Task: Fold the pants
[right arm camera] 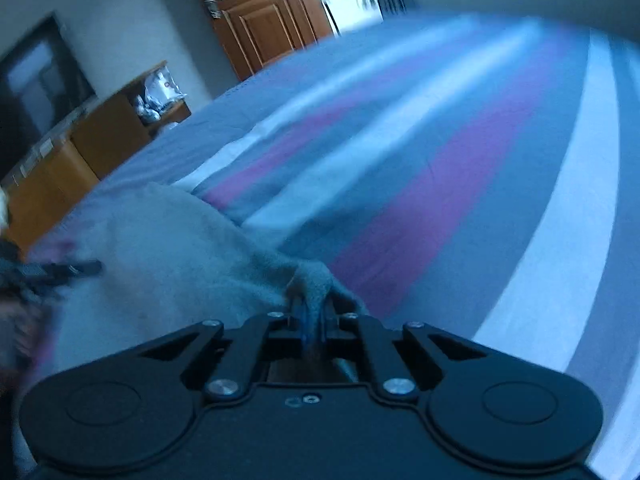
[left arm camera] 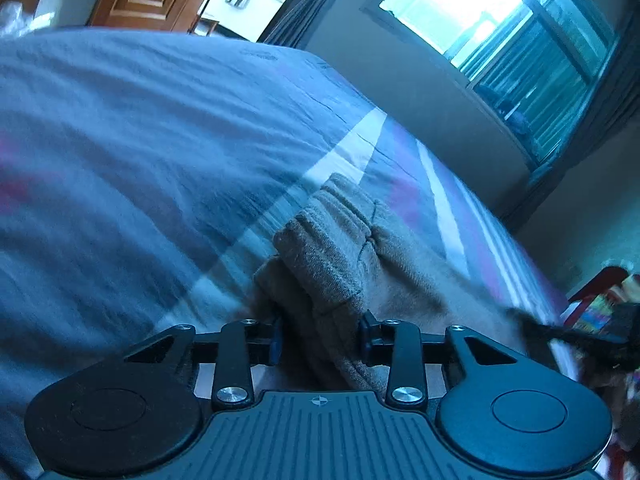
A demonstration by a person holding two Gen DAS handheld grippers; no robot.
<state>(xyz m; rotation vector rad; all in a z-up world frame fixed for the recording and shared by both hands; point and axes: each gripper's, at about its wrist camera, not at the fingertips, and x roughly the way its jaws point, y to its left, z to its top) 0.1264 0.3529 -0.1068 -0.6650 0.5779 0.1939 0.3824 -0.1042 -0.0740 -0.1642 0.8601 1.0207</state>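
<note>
The soft, fuzzy grey-brown pants are one plain colour, unpatterned. Beneath the pants, the wide blue-grey bed cover carries long white and magenta-purple stripes. Beyond the bed cover stands a panelled orange-brown wooden door. Both black plastic grippers, left and right, show small blue pads.

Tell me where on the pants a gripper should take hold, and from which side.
Grip the thick ribbed waistband of the pants, coming in low along the striped bedspread toward its bunched edge. That doubled band stands up off the bed, so fingers can straddle it, as the left gripper does. The right gripper is pinched on a raised fold at the opposite edge.
</note>
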